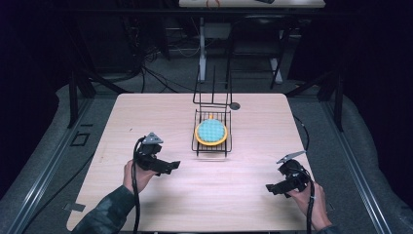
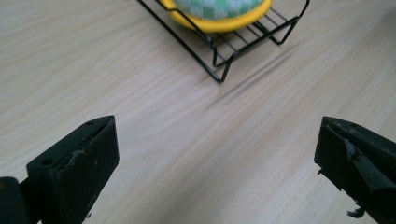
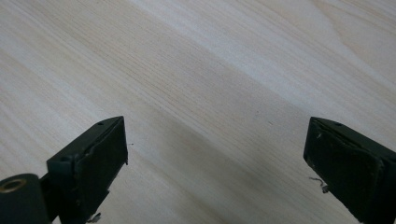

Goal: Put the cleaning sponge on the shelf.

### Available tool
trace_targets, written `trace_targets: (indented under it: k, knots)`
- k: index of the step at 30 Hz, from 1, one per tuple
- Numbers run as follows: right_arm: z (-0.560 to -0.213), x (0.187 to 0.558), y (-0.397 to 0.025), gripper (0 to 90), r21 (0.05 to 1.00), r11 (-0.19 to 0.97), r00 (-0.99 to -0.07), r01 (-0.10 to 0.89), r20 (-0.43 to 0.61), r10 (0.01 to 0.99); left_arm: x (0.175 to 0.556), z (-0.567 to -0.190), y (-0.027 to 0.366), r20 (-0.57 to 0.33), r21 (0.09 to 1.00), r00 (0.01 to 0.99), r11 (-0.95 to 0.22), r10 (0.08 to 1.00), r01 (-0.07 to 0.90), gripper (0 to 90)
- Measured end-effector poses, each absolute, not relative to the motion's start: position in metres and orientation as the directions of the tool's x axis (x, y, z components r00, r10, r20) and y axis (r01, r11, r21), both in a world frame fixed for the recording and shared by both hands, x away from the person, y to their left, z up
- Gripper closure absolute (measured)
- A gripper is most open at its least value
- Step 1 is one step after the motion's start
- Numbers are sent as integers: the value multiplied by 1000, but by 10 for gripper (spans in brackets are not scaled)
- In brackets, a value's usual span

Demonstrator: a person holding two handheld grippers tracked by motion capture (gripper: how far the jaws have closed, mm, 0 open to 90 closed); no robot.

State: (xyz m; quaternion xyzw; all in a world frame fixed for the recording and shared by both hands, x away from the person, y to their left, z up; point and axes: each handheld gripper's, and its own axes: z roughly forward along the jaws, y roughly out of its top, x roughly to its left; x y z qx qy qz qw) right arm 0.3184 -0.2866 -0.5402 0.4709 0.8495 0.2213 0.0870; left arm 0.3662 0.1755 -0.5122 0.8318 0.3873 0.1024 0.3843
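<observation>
The yellow plate [image 1: 211, 132] in its wire rack [image 1: 211, 147] lies ahead-right of the nearer left tool [image 1: 171, 166] (both tools spread, empty).

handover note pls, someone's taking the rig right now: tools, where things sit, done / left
Left tool: open, holding nothing, low over the table at front left, pointed toward the wire rack.
Right tool: open, holding nothing, front right, bare wood between its jaws.
Things: yellow plate with a blue-green checked inside lies flat in the black wire rack at table centre; the rack's upright frame rises at its far end.
Done: nothing gripped so far, plate and rack untouched by either tool.
Left: probably close in with the left tool, which is nearer, and take the plate or rack; the right is free to assist.
</observation>
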Motion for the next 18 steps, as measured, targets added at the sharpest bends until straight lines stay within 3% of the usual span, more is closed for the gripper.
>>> trace_targets:
  k: [9,18]
  knots:
    - [-542,319,-286,62,462,459,-545,759,65,836,355,-524,201,-163,659,640,-400,751,637,0]
    - [-543,319,-286,67,463,457,-548,760,79,833,359,-529,192,-139,642,671,-450,728,621,0]
